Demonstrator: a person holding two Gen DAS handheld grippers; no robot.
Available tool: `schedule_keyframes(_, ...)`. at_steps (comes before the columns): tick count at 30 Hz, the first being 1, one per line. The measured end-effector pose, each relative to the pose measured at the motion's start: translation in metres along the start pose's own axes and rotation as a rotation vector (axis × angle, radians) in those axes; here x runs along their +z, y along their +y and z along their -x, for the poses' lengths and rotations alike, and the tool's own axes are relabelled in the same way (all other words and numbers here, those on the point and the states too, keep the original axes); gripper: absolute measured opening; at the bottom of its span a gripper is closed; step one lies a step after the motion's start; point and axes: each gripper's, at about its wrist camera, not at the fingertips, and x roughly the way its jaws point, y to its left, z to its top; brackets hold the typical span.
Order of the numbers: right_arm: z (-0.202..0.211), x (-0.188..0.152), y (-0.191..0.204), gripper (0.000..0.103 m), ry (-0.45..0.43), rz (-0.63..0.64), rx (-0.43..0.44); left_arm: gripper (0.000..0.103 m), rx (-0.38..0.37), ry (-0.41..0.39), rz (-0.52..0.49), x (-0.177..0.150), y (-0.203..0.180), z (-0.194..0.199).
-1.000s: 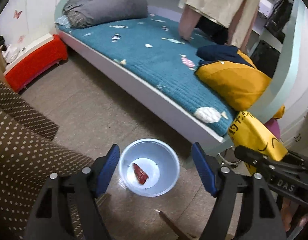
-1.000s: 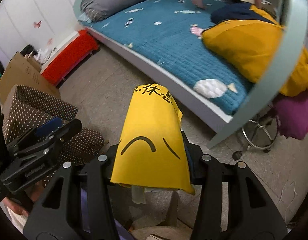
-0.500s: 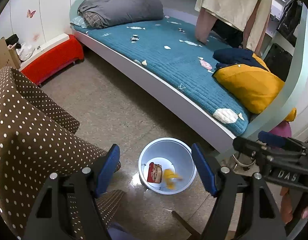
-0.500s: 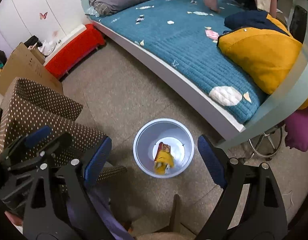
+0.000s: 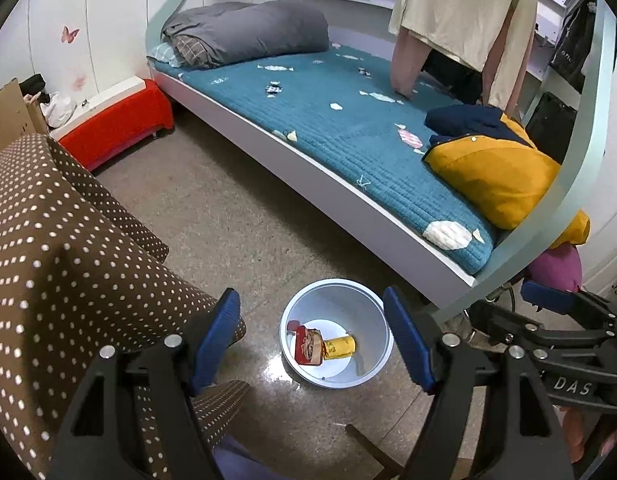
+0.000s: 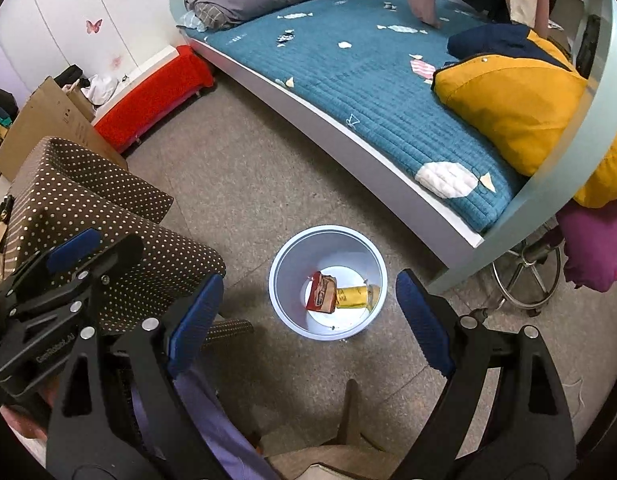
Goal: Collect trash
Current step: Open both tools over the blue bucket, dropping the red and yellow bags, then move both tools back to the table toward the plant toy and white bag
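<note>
**Both wrappers lying in the bin, both hand-held grippers empty**

We are looking down along the left hand-held gripper (image 5: 310, 344), whose blue pads are standing well apart with nothing between them. Framed between those pads, the pale blue trash bin (image 5: 370, 312) is sitting on the grey floor (image 5: 228, 216). Inside it we are seeing a red snack wrapper (image 5: 306, 346) at about 9 o'clock of the bin's bottom, and a yellow wrapper (image 5: 340, 347) lying just beside it toward 3 o'clock, the two touching.

The right hand-held gripper (image 6: 310, 322) is hanging above the same bin, its jaws having just been opening; they are now spread wide and holding nothing. From this view the bin (image 6: 284, 304) is lying at 12 o'clock of the pads, with the red wrapper (image 6: 319, 294) and yellow wrapper (image 6: 350, 296) side by side on its bottom.

A brown polka-dot fabric box (image 5: 48, 240) is standing at 9 o'clock of the bin. The bed (image 5: 340, 136), with its teal quilt, is running from 11 o'clock to 3 o'clock, carrying a yellow jacket (image 5: 492, 176) near its foot and a grey rolled duvet (image 5: 252, 32) at its head. A person in pale clothes (image 5: 464, 8) is standing at the bed's far side.
</note>
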Motion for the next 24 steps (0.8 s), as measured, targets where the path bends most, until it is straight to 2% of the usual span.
schedule_keyframes(14,0.053,-0.015,0.023,0.086,-0.122,0.015,0.033,0.073,-0.007,-0.128,-0.024,-0.013,0.001,0.069)
schedule_keyframes(24,0.082,-0.026,0.057,0.086,-0.195,0.079,0.107,0.073,0.049,-0.243,0.012,-0.024,0.020,0.126)
